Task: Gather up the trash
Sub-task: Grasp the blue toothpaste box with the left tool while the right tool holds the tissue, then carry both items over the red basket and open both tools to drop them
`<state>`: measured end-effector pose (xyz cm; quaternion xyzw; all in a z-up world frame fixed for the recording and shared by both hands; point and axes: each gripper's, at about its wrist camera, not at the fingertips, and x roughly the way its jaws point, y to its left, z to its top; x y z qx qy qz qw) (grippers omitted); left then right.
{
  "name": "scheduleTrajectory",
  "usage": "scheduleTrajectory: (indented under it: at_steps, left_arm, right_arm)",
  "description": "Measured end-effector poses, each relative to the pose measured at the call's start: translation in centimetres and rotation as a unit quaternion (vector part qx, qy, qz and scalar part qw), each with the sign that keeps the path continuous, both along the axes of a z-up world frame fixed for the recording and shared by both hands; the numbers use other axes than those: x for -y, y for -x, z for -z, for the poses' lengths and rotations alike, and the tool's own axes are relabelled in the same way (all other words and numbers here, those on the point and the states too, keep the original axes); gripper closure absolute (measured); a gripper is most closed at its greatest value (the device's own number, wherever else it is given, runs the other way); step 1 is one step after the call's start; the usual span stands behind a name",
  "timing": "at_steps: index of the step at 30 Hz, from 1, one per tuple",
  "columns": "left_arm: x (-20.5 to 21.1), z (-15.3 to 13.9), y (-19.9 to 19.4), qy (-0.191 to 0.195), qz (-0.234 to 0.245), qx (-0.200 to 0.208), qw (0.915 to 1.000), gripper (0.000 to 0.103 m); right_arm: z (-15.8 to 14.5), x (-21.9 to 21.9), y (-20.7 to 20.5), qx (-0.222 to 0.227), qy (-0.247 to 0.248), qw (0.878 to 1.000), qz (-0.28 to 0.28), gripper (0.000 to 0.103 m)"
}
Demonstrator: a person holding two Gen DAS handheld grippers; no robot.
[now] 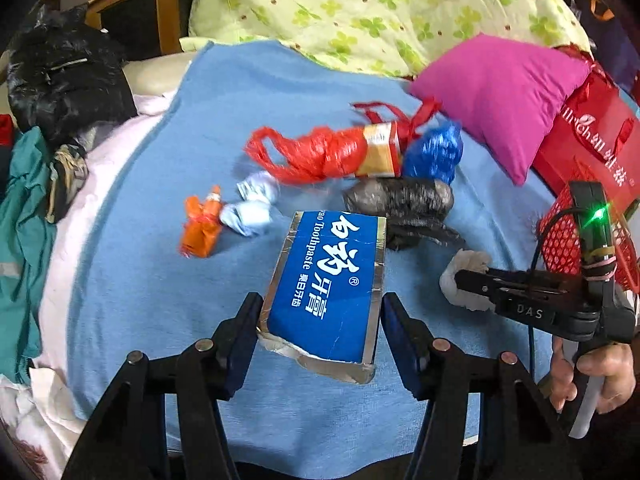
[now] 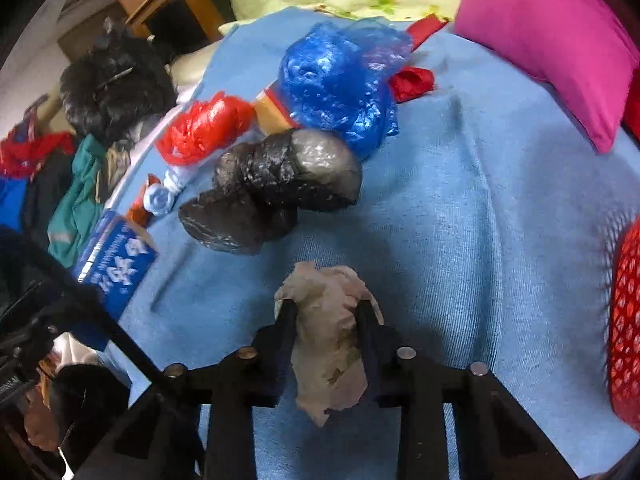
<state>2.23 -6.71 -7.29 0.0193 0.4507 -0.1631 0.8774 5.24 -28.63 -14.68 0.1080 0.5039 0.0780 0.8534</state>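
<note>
Clearly the collecting is midway: the left gripper (image 1: 320, 320) clamps the blue toothpaste box (image 1: 326, 284) at lower centre, and the right gripper (image 2: 326, 320) pinches a crumpled tissue (image 2: 330, 332). Left on the blue blanket (image 1: 140, 240) are an orange wrapper (image 1: 202, 226), red bag (image 1: 316, 152), blue bag (image 2: 336, 84) and black bags (image 2: 280, 188). A red mesh basket (image 2: 626, 320) sits at the right edge, likely their destination; a pink pillow (image 1: 500, 96) and floral quilt (image 1: 380, 8) lie behind

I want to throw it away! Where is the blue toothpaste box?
In the left wrist view, the toothpaste box sits between the left hand-held gripper fingers, above the blue blanket.
</note>
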Motion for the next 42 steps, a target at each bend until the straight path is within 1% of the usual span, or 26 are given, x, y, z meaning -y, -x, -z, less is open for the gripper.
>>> scheduleTrajectory:
  at_steps: [3,4,6,8,9,10,11,13,14,17,20,21,24,27,29,32,33,34,35,36,37,40,42]
  left_arm:
    - [0.0,-1.8,0.3,0.007,0.007,0.019,0.9998,0.041]
    - [0.2,-2.4,0.4,0.009,0.011,0.025,0.9996,0.041]
    - [1.1,-4.1,0.7,0.014,0.024,0.043,0.9987,0.041]
    - [2.7,-5.5,1.0,0.015,0.041,0.059,0.9973,0.041]
    - [3.9,-6.5,1.2,0.019,0.057,0.068,0.9959,0.041]
    - [4.6,-7.0,1.4,0.022,0.066,0.072,0.9950,0.041]
    - [6.2,-8.0,1.7,0.028,0.084,0.079,0.9929,0.041]
    - [8.5,-9.1,2.1,0.032,0.109,0.089,0.9895,0.040]
    - [9.5,-9.9,2.6,0.036,0.126,0.093,0.9871,0.040]
    - [14.2,-11.4,3.5,0.043,0.174,0.106,0.9781,0.040]
    - [18.5,-12.4,4.2,0.048,0.211,0.119,0.9690,0.040]
    - [20.3,-12.6,4.1,0.052,0.223,0.115,0.9666,0.040]
    - [23.6,-12.4,3.9,0.061,0.247,0.099,0.9621,0.040]
    - [27.2,-11.9,3.7,0.062,0.270,0.091,0.9565,0.040]
    - [29.0,-11.7,4.0,0.057,0.278,0.091,0.9544,0.040]
    - [30.5,-11.5,4.5,0.055,0.288,0.089,0.9519,0.039]
    - [30.9,-11.4,4.5,0.057,0.290,0.085,0.9515,0.035]
    - [30.9,-11.3,4.4,0.058,0.289,0.083,0.9519,0.032]
    - [30.9,-11.2,4.4,0.058,0.286,0.085,0.9527,0.031]
    - [30.8,-11.3,4.4,0.058,0.284,0.088,0.9532,0.031]
    - [30.5,-11.3,4.5,0.059,0.284,0.089,0.9530,0.031]
    - [28.8,-11.3,4.5,0.060,0.274,0.101,0.9545,0.031]
    - [27.0,-11.1,4.4,0.062,0.264,0.107,0.9566,0.031]
  right_arm:
    - [-2.7,0.9,1.8,0.057,0.002,0.998,0.012,0.075]
    - [-4.1,1.5,3.0,0.086,-0.004,0.996,0.018,0.075]
    - [-6.2,2.6,4.9,0.128,-0.016,0.991,0.029,0.075]
    - [-9.1,4.1,7.9,0.197,-0.015,0.979,0.047,0.075]
    - [-10.6,5.2,9.7,0.236,-0.016,0.970,0.058,0.075]
    - [-11.5,5.8,10.8,0.258,-0.017,0.964,0.067,0.075]
    - [-12.7,7.2,12.7,0.293,-0.019,0.952,0.086,0.075]
    - [-14.2,9.6,15.1,0.331,-0.020,0.936,0.120,0.075]
    - [-14.5,10.8,16.1,0.343,-0.021,0.929,0.139,0.075]
    - [-14.7,14.2,18.2,0.354,-0.030,0.915,0.190,0.075]
    - [-14.1,17.5,19.6,0.346,-0.045,0.908,0.233,0.075]
    - [-13.6,18.7,20.3,0.340,-0.047,0.905,0.251,0.075]
    - [-12.7,21.4,21.4,0.326,-0.070,0.900,0.280,0.075]
    - [-11.9,23.5,21.9,0.310,-0.092,0.897,0.301,0.072]
    - [-11.5,25.0,22.1,0.300,-0.107,0.895,0.313,0.072]
    - [-11.1,26.5,21.9,0.289,-0.130,0.890,0.329,0.069]
    - [-10.8,26.9,21.8,0.282,-0.140,0.888,0.335,0.063]
    - [-10.7,27.2,21.5,0.279,-0.146,0.887,0.338,0.049]
    - [-10.6,27.5,21.6,0.278,-0.154,0.884,0.342,0.040]
    - [-10.6,27.5,21.6,0.282,-0.157,0.881,0.347,0.037]
    - [-10.8,27.4,21.9,0.292,-0.154,0.877,0.350,0.038]
    - [-11.6,26.5,22.1,0.319,-0.143,0.872,0.342,0.038]
    - [-12.4,25.3,21.9,0.337,-0.125,0.873,0.331,0.038]
